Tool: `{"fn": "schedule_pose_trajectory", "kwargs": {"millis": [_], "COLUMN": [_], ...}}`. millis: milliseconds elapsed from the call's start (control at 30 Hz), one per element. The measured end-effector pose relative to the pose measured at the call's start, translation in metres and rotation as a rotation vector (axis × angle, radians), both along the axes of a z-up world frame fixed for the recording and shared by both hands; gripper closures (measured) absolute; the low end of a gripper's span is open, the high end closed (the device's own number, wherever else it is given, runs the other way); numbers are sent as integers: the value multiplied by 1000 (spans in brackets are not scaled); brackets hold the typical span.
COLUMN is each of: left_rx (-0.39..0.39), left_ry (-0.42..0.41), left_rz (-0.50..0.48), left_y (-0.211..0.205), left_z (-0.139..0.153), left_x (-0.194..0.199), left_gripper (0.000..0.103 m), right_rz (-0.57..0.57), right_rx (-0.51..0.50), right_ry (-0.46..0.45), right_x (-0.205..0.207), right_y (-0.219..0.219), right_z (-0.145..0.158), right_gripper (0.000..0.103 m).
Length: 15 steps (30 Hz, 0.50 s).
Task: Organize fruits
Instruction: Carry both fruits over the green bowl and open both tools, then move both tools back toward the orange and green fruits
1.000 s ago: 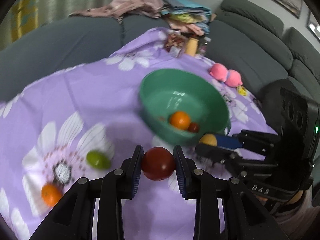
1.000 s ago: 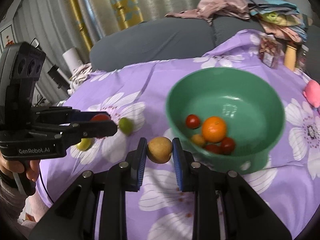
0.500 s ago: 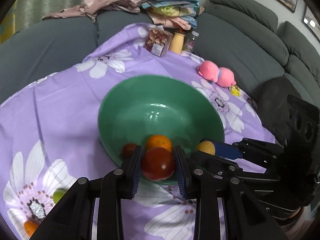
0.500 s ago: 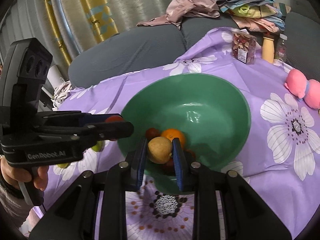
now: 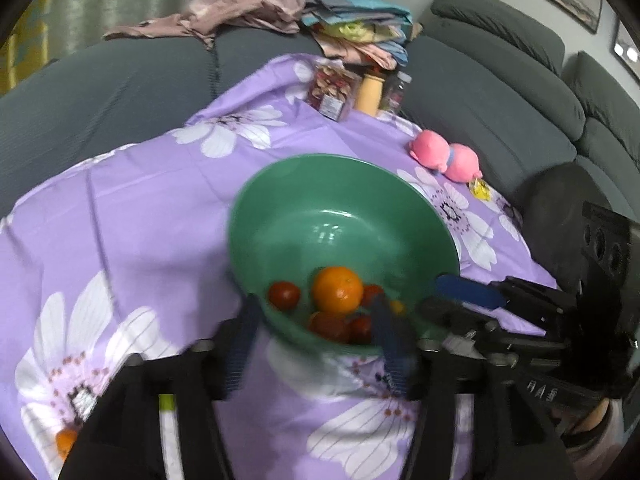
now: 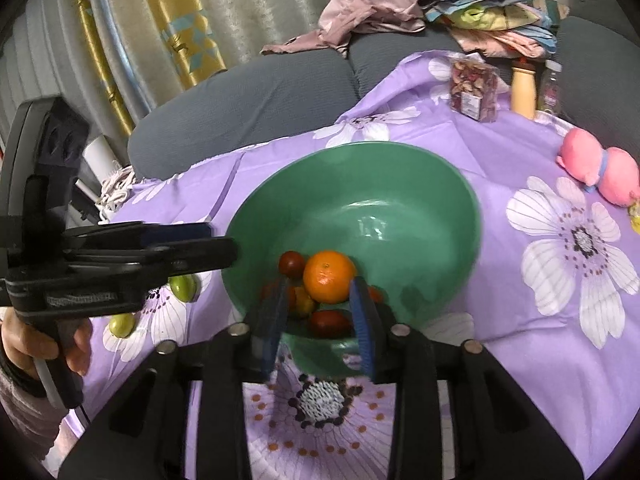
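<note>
Two green fruits [image 6: 182, 286] lie on the purple cloth [image 6: 540, 360] left of the bowl [image 6: 360, 168], which sits upright, mouth up, holding an orange [image 6: 328, 276] and tomatoes [image 6: 328, 320]. Both the left gripper [image 5: 316, 344] and right gripper [image 6: 318, 326] have just been opening, spread empty over the near rim; open cloth lies right.

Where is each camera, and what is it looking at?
Left wrist view: sits on the left gripper, looking down along its open fingers into the green bowl; the right gripper shows at right.
Right wrist view: sits on the right gripper, facing the same bowl; the left gripper and the hand holding it show at left.
Both share the bowl, the orange and pink toy.
</note>
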<state>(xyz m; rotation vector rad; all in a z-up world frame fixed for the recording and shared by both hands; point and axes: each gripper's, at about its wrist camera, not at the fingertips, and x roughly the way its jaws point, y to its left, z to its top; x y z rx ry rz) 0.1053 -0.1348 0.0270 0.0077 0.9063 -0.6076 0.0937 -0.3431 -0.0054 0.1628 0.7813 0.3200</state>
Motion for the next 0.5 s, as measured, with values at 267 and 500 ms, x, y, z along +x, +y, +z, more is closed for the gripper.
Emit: {"fn": "schedule_pose_trajectory", "kwargs": {"millis": [267, 500], "left_rx": [4, -11], "left_ry": [46, 155], "left_rz": [131, 219], "left_y": [63, 112], "left_z": [-11, -37], "left_x": [-35, -69], "left_gripper": [34, 34], "right_rz": [-41, 34], "right_rx": [32, 1], "right_ry": [14, 18], "right_x": [-21, -35], "right_y": [-13, 18], "right_z": [4, 11], "right_gripper": [59, 56]}}
